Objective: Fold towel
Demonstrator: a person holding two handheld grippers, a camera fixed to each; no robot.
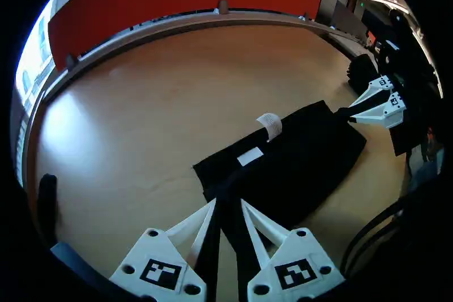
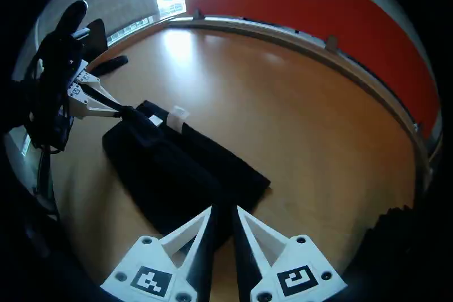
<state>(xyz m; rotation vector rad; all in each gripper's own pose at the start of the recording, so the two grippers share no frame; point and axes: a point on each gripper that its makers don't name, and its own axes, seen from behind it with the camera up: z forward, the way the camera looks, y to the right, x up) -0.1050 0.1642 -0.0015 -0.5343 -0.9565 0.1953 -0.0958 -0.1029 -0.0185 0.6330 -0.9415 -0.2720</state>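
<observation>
- Left gripper (image 1: 229, 204): fingers drawn narrow and pinching one end of the black towel (image 1: 294, 160) between their tips. The cloth runs forward and to the right of this gripper across the wooden table (image 1: 141, 115).
- Right gripper (image 2: 224, 210): also narrow, clamped on the opposite end. From here the towel stretches ahead and to the left, toward the other gripper.
- White label (image 1: 270, 125): curls up from the towel's far edge, ahead of the left gripper and slightly to its right.
- Risk, slipping: each pinch appears to take only a small bite of thick cloth, so a quick lift could pull an end free.
- Risk, skewing: if the hands travel unevenly, the layers may shift and the fold would likely land crooked.
- Risk, bunching: any slack between the grippers may drag on the table and wrinkle.
- Hard to make out: the dark fabric hides its own creases, so the number of layers cannot be told. Nor can it be told whether the ends are raised off the table.
- Cut off: a dark object (image 1: 45, 200) far to the left gripper's left is unclear. The holding hands are in shadow.
</observation>
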